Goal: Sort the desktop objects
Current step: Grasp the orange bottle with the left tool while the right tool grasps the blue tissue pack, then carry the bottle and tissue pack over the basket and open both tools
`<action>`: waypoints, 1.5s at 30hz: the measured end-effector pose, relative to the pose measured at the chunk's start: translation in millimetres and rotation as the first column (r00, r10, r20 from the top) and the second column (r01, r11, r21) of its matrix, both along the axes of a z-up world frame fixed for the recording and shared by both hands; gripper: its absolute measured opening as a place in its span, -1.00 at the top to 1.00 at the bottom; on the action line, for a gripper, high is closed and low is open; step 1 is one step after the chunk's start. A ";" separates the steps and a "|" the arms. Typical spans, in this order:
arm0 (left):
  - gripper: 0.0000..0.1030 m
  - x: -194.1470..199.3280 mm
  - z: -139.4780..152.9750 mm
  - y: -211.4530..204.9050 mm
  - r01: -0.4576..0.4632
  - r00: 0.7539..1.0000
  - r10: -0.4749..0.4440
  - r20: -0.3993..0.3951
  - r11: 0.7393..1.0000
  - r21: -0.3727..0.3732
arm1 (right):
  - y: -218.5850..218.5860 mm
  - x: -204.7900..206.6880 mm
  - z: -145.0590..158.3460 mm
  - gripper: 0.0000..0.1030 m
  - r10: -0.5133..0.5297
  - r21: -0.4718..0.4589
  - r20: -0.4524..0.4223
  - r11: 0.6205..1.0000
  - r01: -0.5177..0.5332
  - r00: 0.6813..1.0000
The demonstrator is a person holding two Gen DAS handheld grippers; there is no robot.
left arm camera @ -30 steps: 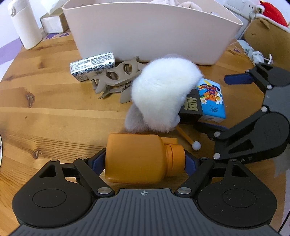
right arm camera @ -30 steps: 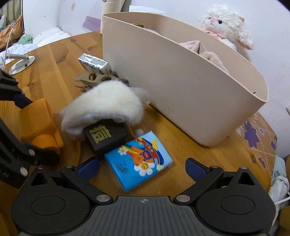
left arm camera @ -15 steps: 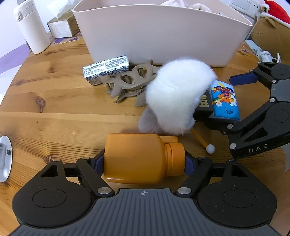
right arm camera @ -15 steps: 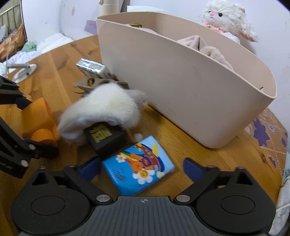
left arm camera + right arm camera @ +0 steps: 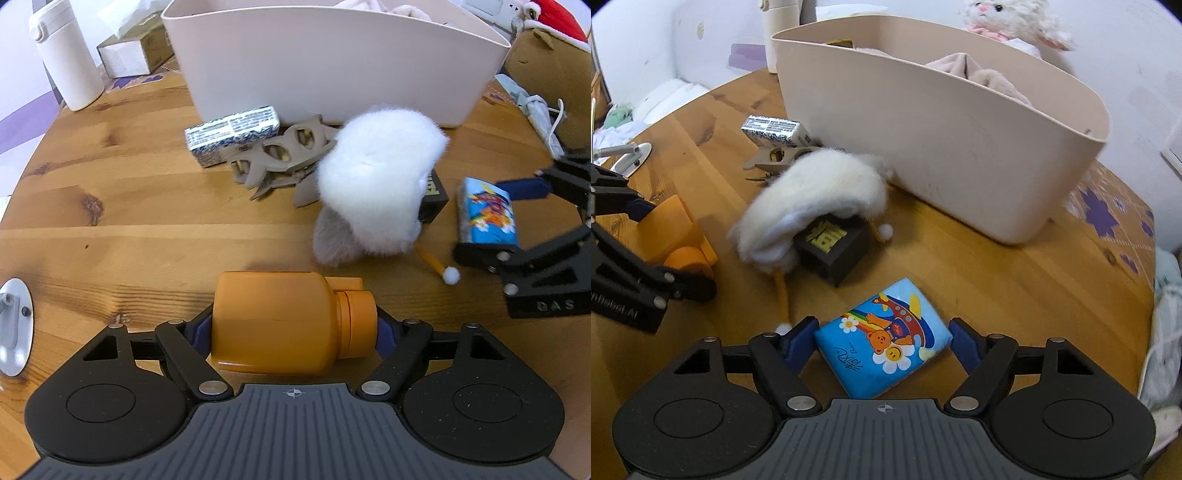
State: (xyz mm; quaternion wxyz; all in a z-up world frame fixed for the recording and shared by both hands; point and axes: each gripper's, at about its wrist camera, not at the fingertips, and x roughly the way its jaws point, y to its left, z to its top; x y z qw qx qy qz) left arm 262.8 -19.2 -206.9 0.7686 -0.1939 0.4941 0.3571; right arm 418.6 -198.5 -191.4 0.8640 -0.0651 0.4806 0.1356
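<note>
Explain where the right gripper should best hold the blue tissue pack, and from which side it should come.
Probably across its two long sides, from above: the blue tissue pack lies flat and slanted, and the right gripper, jaws closing, already straddles it.

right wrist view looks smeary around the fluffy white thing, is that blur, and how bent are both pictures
Right wrist view: the fluffy white thing and black box are softly motion-blurred, while the blue tissue pack stays fairly crisp. Left wrist view: sharper overall, though the fisheye bows the beige bin and curves the wooden table edge in both views.
</note>
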 end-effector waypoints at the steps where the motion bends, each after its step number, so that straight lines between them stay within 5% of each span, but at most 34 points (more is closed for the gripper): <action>1: -0.57 -2.5 0.9 0.3 -0.004 1.000 0.004 0.003 1.000 -0.003 | -0.1 -3.8 2.0 -0.46 -0.012 0.007 0.002 1.000 0.012 1.000; 20: -0.57 -42.3 52.0 2.4 0.031 0.997 -0.038 0.069 0.995 0.095 | -12.8 -49.0 61.1 -0.46 -0.267 0.143 0.022 0.954 0.262 0.963; 37: -0.57 -37.9 133.3 33.4 0.054 0.985 -0.090 0.149 0.971 0.233 | -52.3 -43.8 171.5 -0.46 -0.391 0.221 0.234 0.913 0.343 0.890; 45: -0.57 -18.0 168.3 52.9 0.075 0.973 -0.136 0.185 0.949 0.305 | -66.5 -28.5 198.6 -0.46 -0.420 0.241 0.299 0.902 0.359 0.857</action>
